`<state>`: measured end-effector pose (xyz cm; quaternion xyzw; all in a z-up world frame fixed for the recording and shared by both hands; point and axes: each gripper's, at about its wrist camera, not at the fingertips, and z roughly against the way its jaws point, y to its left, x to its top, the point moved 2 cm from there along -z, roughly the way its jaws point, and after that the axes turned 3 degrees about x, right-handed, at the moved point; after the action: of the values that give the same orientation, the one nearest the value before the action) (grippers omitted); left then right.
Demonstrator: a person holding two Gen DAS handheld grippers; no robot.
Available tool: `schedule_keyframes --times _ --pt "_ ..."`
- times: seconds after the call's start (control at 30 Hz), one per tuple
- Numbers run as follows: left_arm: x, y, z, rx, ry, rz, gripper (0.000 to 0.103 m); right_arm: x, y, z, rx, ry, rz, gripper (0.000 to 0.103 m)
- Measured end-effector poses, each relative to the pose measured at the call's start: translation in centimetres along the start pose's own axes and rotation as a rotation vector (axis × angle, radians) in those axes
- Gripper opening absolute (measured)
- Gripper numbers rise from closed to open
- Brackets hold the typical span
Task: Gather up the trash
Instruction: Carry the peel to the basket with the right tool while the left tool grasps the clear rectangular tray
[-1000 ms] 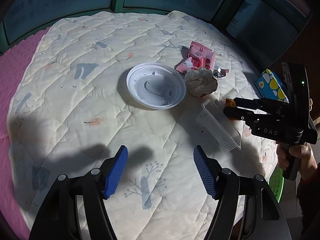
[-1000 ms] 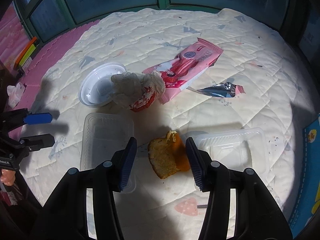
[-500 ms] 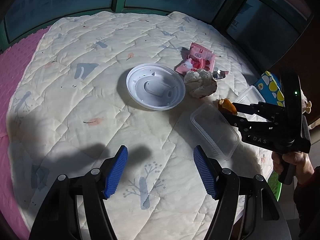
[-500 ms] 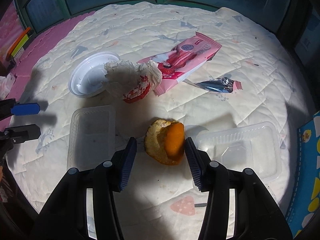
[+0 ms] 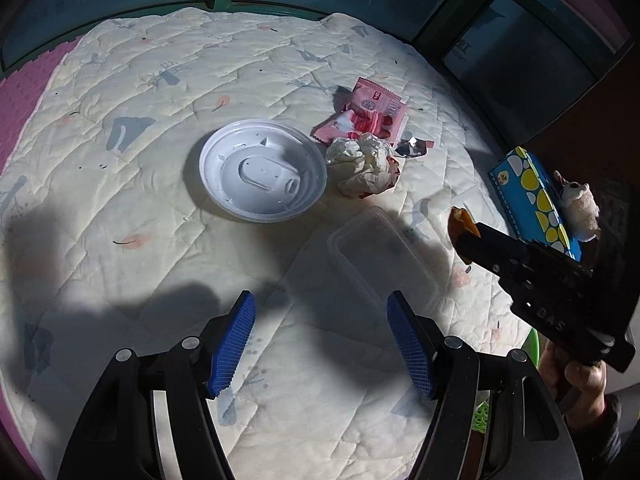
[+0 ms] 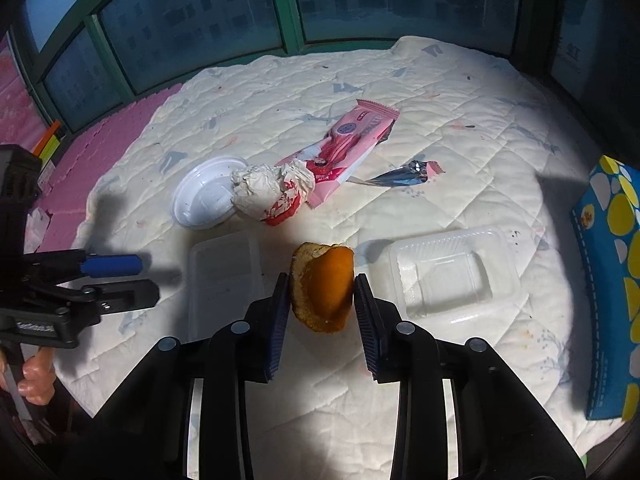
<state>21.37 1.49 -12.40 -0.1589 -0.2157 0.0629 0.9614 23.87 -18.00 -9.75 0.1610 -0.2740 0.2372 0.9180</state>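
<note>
1. Left wrist view: my left gripper hangs released, nothing between its blue pads, over the near part of the quilted surface. The empty clear tray lies just beyond it, with the white round lid further in toward the middle, beside the crumpled paper wrapper and the pink snack packet.

2. Same view: toward the right edge, my right gripper carries an orange peel clear above the quilt.

3. Right wrist view: the right gripper has just been closing, and its pads now clamp the orange peel on both flanks. The peel sits between the clear tray on its left and the clear clamshell box on its right, lifted off the surface.

4. Handling, as I judge it: the peel looks light, curved and leathery, so it should bend rather than break. Its waxy skin could slip, so I would keep the hold across its thick middle. The foil scrap and the packets look flimsy; pinch those at a raised edge.
</note>
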Motion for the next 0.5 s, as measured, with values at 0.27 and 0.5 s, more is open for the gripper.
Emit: schedule_keyframes --times 0.27,0.5 --pt "0.5 -1.7 -2.0 -0.029 0.029 0.031 0.064 -3.8 -0.4 5.7 -0.033 -0.1 -0.086 0.033" --pt "1.0 -2.4 -3.6 -0.066 0.06 0.058 0.048 -8.9 -2.1 9.3 -0.103 -0.138 -0.215 0.033"
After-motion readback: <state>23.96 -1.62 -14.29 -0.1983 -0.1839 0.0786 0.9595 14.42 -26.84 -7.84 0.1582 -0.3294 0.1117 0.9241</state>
